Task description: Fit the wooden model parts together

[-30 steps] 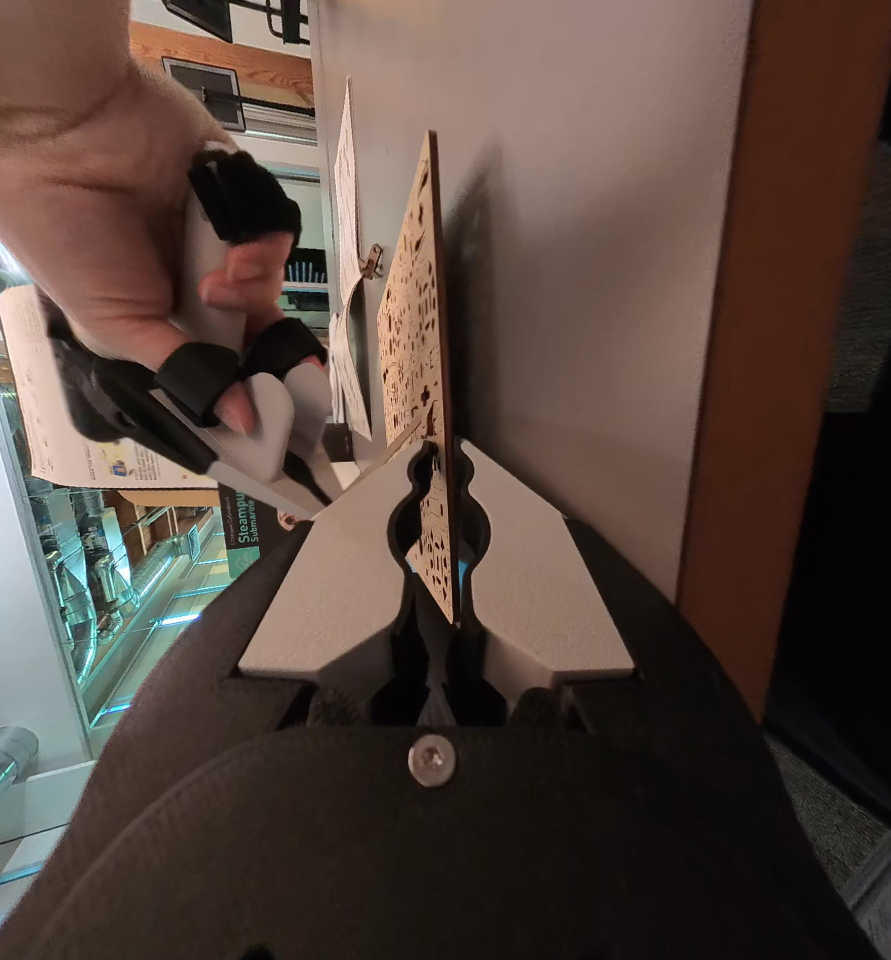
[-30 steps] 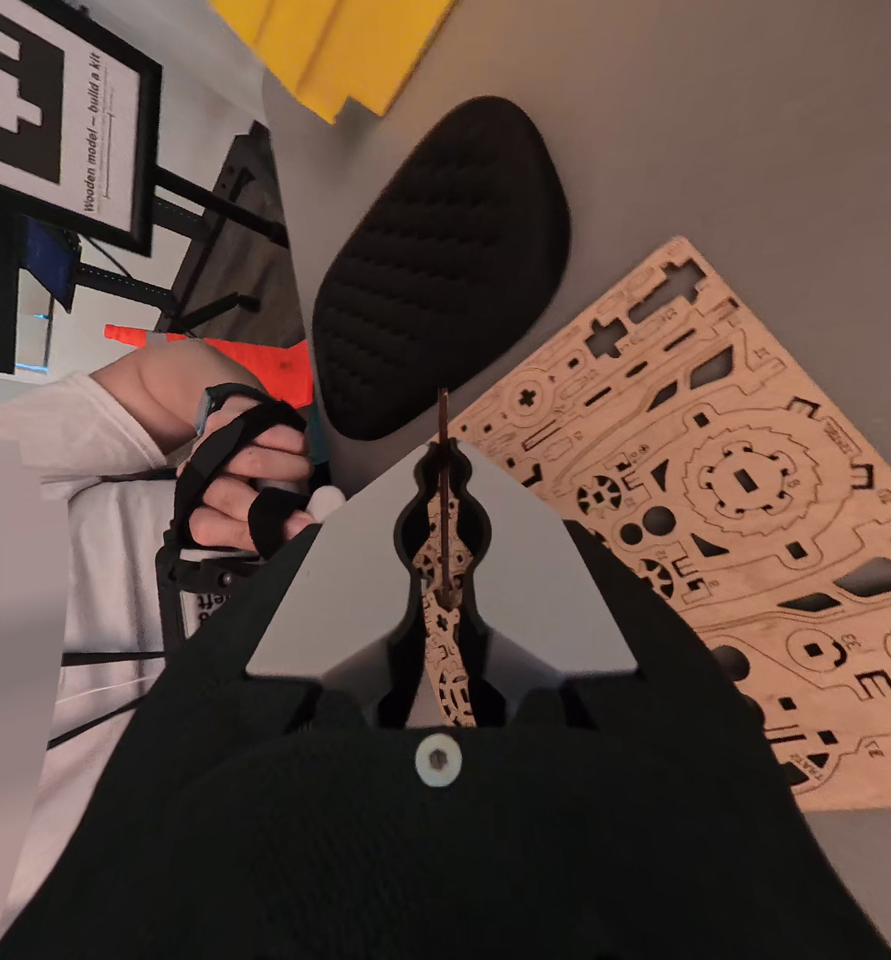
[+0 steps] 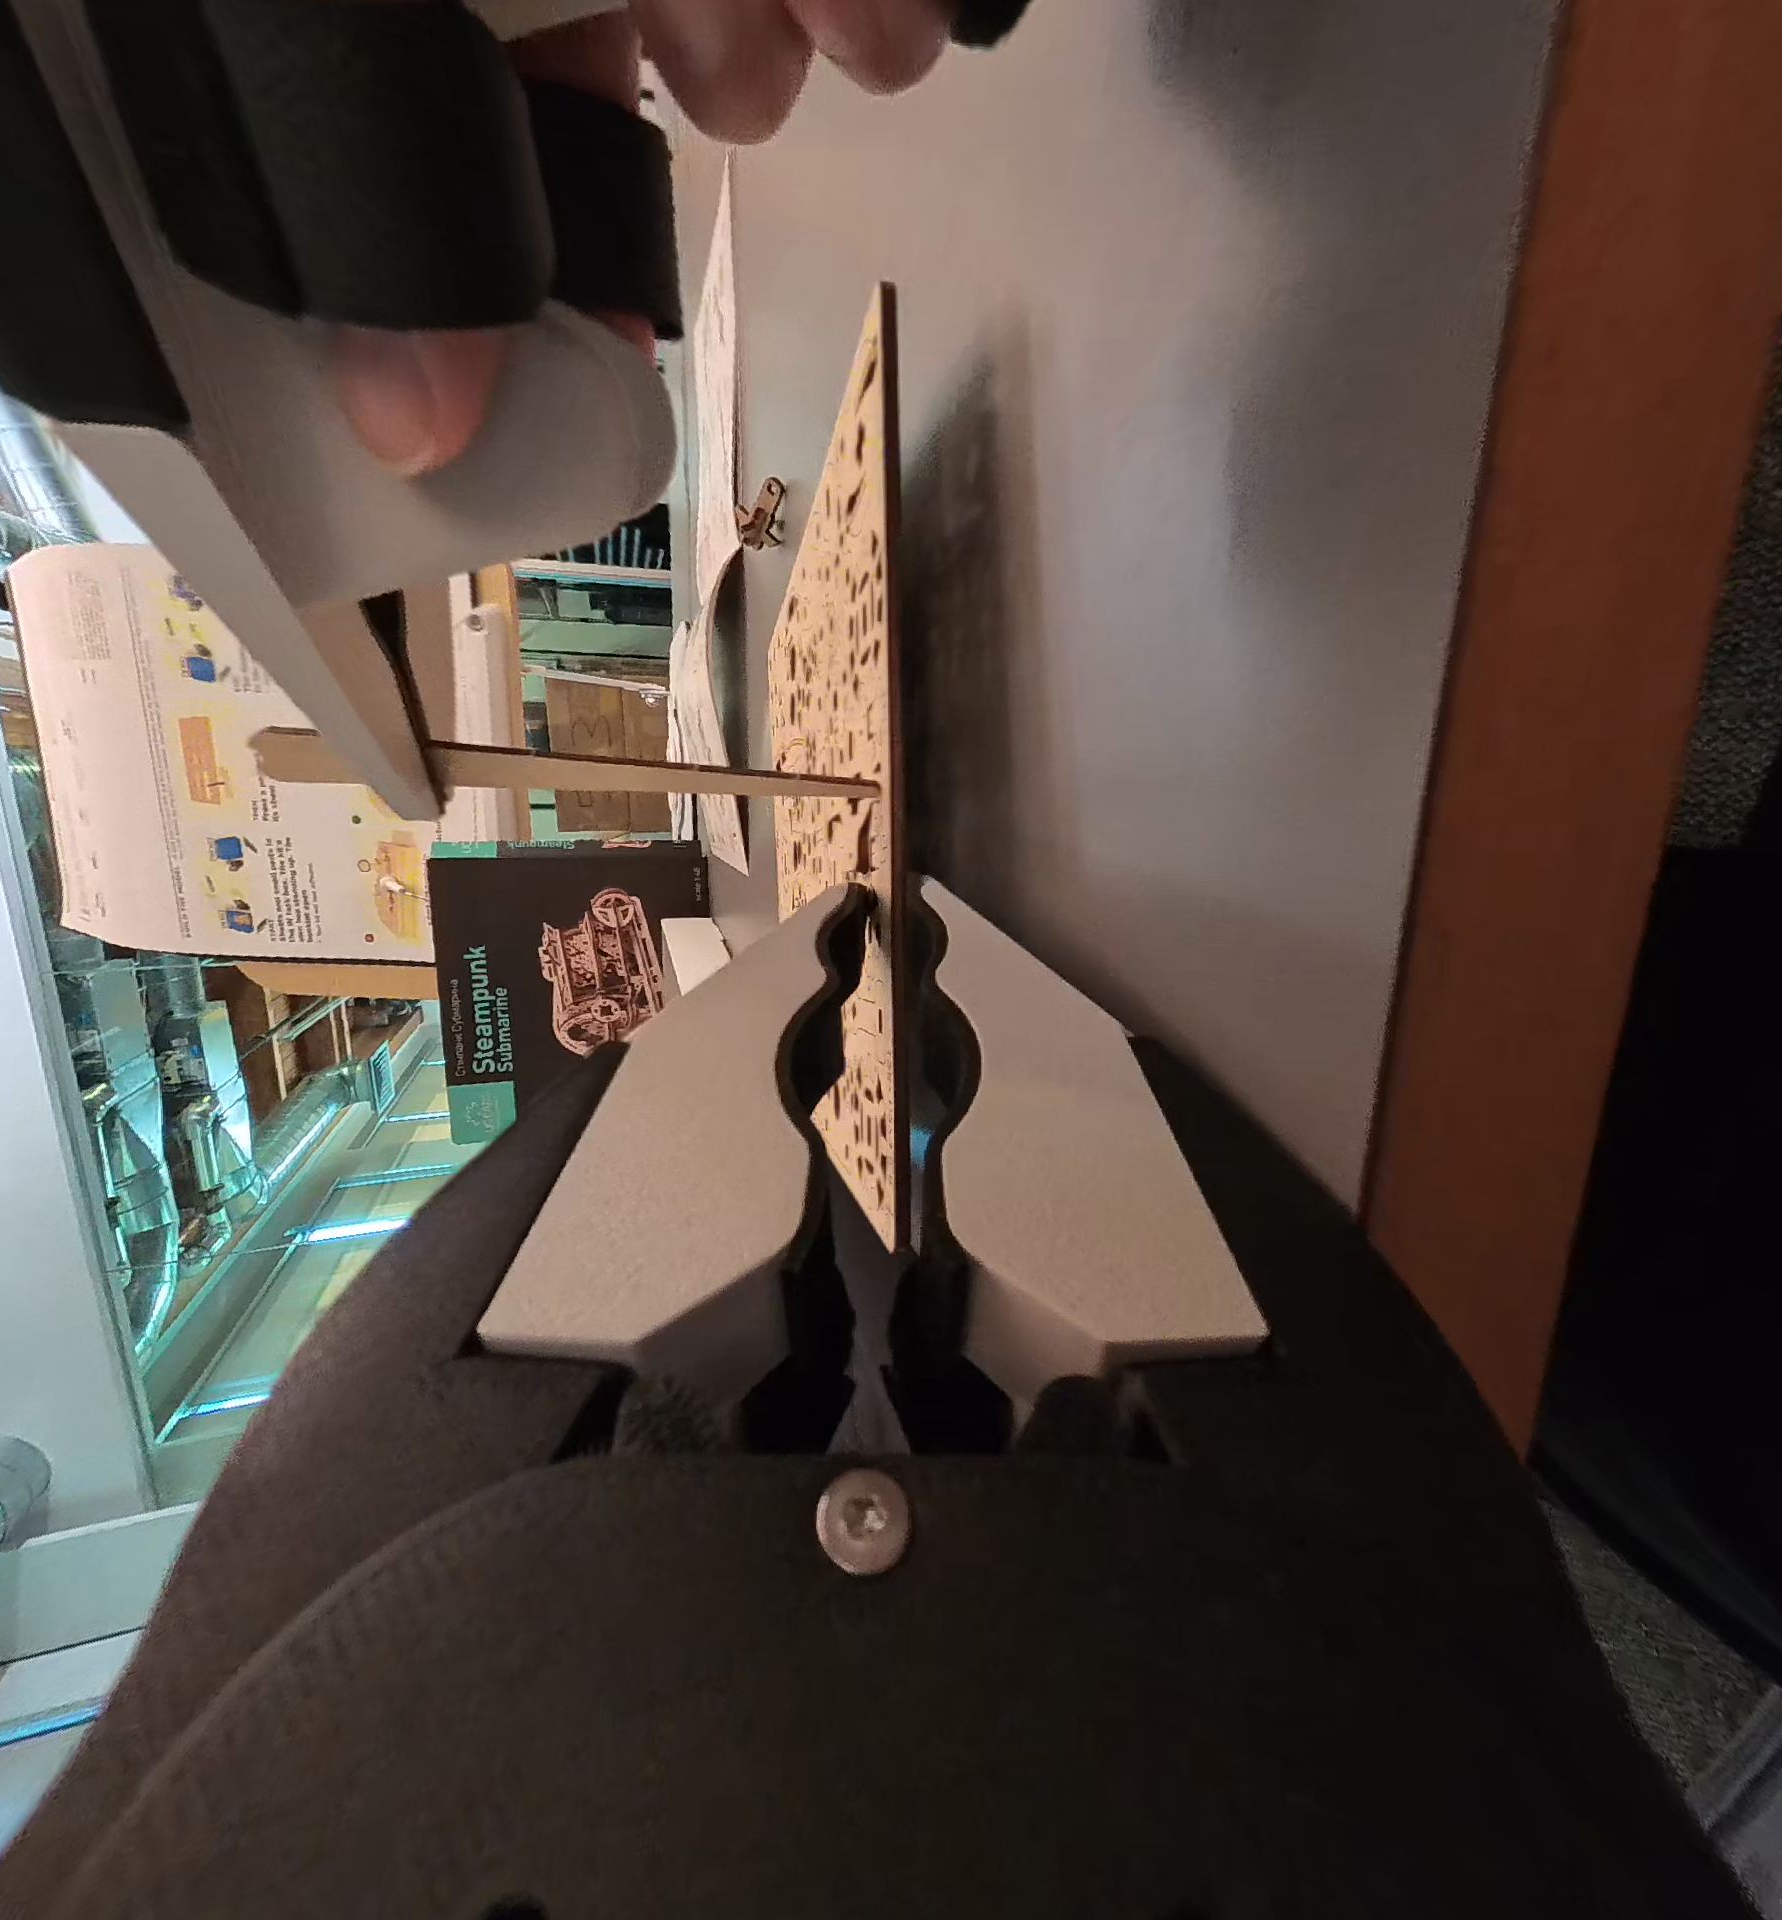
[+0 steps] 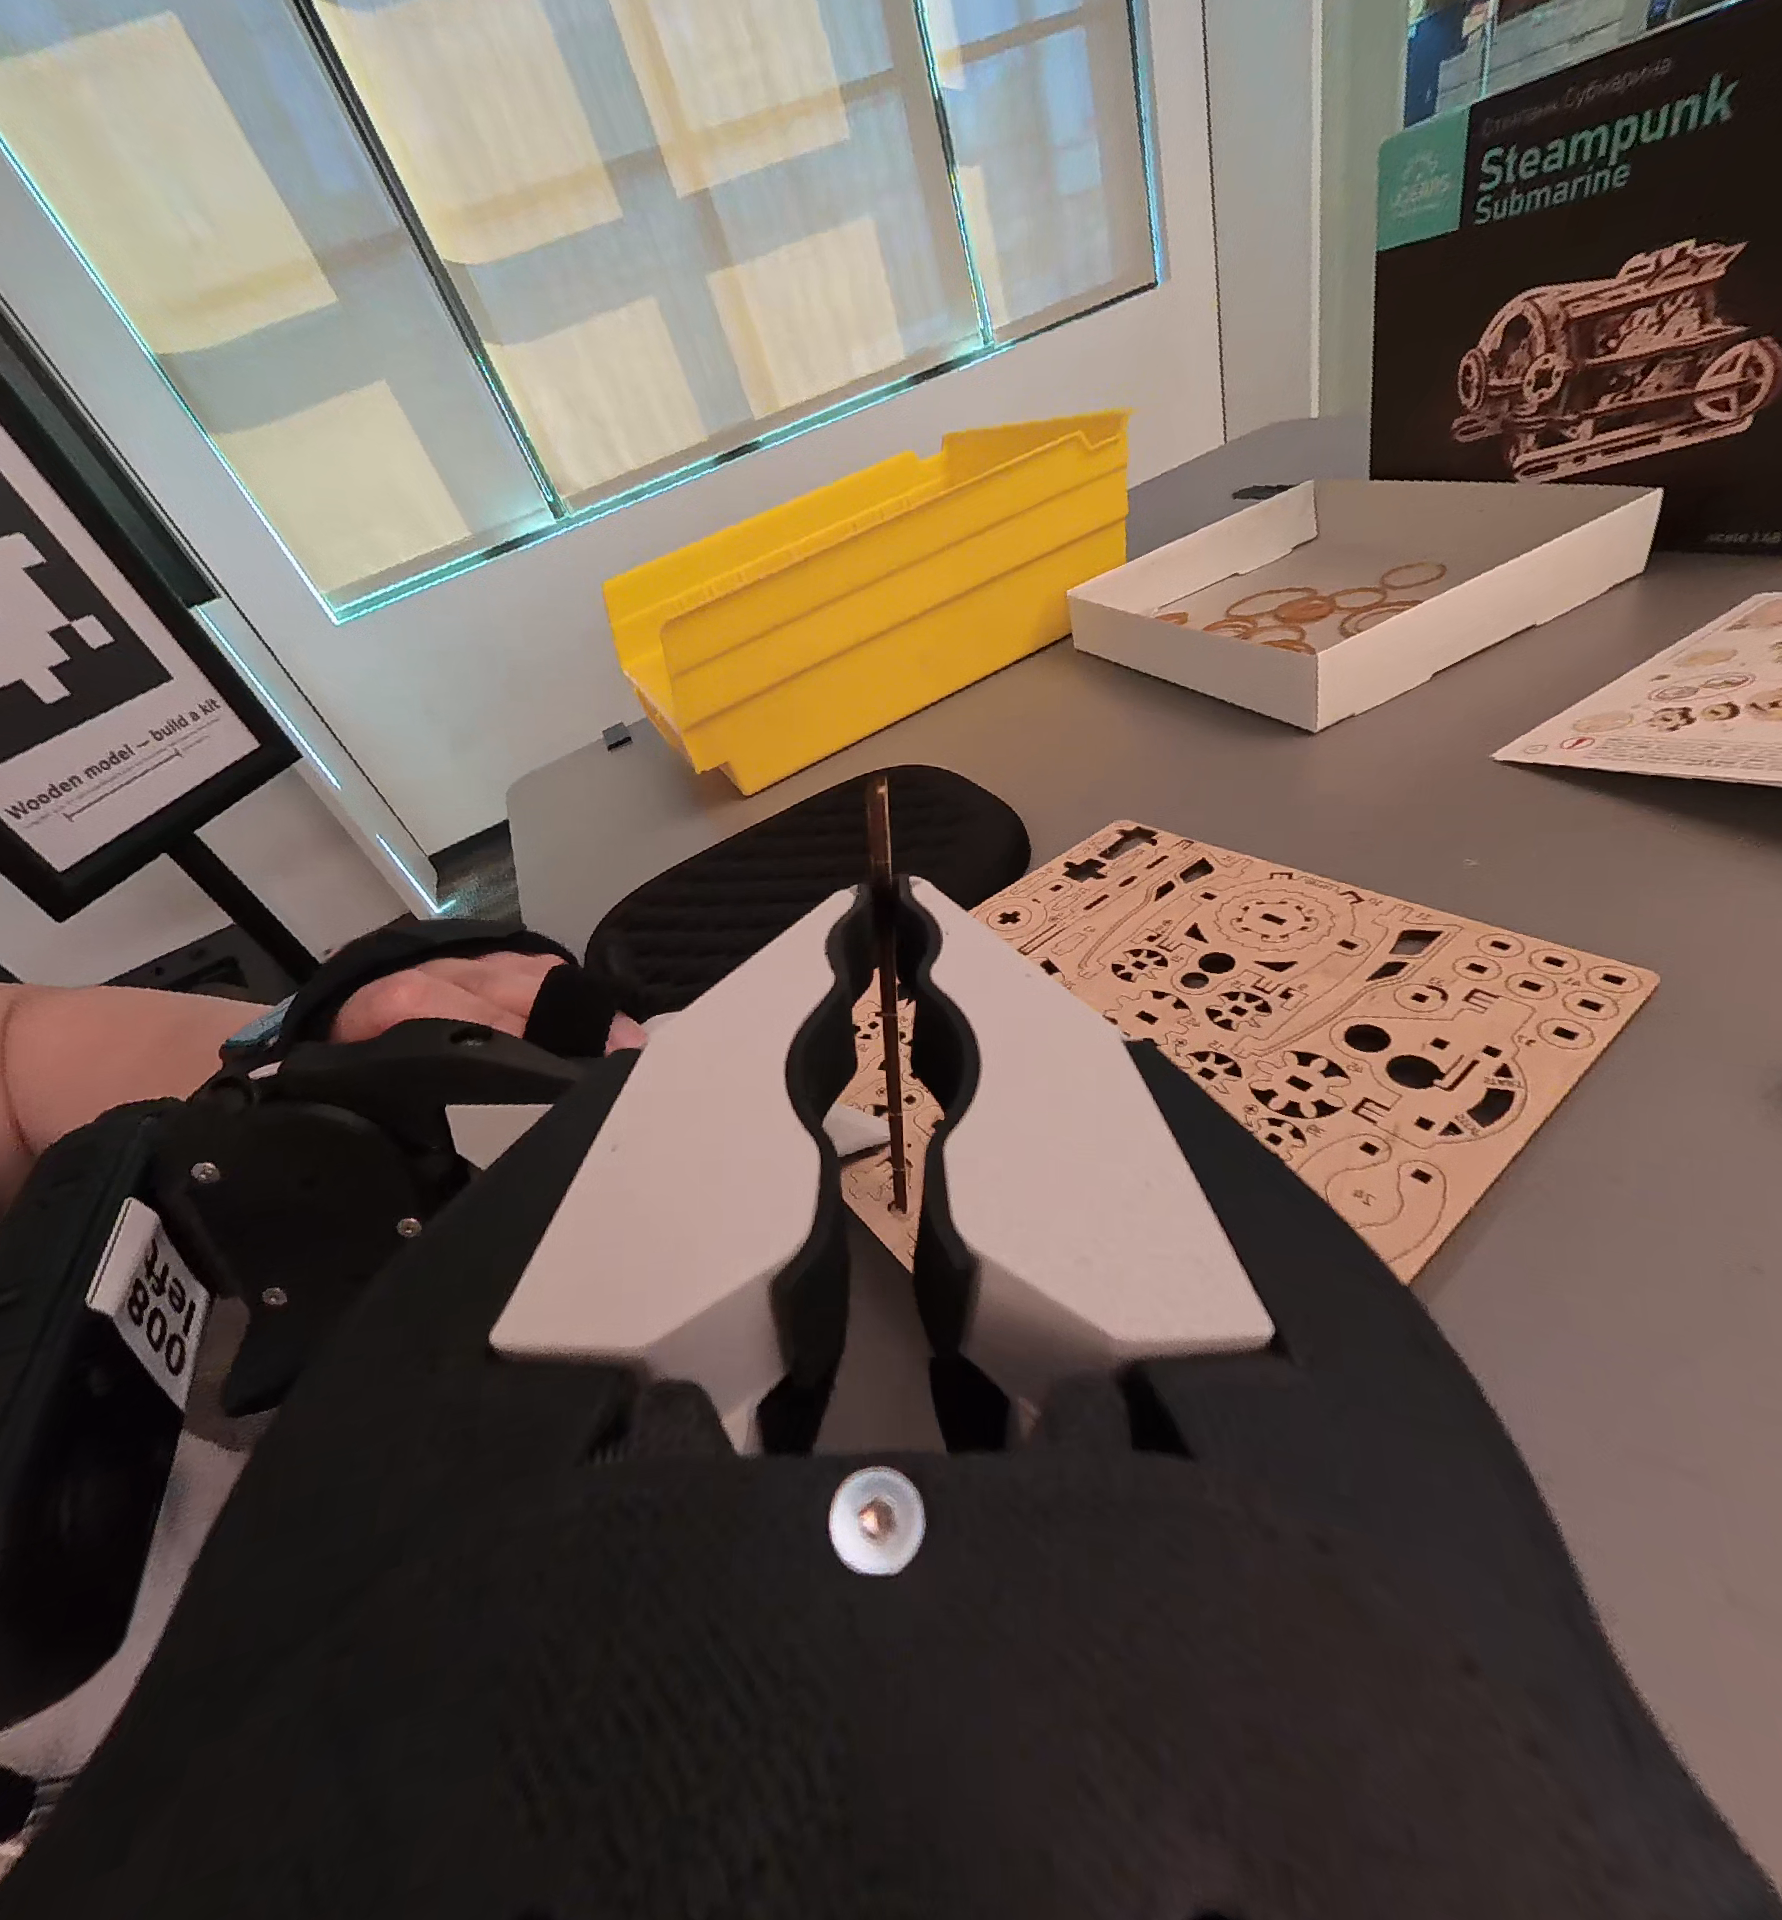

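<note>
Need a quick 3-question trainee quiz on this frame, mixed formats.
1. True or false: the left hand-held gripper is shut on the wooden sheet.
2. What does the right hand-held gripper hold? A) thin wooden strip B) paper page C) screwdriver
3. Fill in: in the right wrist view, the white tray sits right of the ____ bin.

Key: 1 true; 2 A; 3 yellow.

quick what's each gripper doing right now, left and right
Left gripper: shut on the wooden sheet.
Right gripper: shut on a thin wooden strip, its tip at the sheet.
</note>
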`<action>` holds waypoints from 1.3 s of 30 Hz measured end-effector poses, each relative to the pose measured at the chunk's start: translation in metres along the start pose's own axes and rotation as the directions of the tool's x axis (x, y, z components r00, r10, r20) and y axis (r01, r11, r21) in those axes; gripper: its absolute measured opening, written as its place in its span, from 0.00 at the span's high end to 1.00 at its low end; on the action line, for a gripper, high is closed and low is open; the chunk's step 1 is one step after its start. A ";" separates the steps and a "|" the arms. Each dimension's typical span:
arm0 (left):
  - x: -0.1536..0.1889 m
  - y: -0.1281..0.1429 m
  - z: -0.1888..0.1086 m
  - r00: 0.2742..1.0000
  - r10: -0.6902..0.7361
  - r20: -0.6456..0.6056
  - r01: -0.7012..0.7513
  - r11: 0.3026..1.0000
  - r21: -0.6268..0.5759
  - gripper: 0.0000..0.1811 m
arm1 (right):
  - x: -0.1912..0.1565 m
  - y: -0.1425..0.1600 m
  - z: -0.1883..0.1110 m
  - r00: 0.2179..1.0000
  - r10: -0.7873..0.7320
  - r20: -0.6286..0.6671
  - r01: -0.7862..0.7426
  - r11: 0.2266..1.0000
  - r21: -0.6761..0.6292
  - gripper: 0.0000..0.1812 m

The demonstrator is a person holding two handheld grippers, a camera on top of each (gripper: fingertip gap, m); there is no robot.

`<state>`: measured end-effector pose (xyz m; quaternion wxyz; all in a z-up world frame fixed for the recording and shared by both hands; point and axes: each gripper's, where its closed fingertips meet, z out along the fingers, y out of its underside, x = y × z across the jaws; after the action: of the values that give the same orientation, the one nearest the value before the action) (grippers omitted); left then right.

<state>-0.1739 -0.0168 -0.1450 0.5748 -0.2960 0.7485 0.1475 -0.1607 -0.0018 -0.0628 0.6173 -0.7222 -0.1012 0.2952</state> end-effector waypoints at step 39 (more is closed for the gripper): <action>0.003 0.004 -0.002 0.988 -0.154 -0.033 0.156 0.987 0.051 0.96 | -0.027 0.013 -0.010 0.961 -0.267 0.074 0.266 0.964 0.022 0.99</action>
<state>-0.1783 -0.0158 -0.1479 0.5813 -0.3399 0.7352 0.0781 -0.1798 -0.0273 -0.0665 0.6513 -0.6865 -0.2193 0.2375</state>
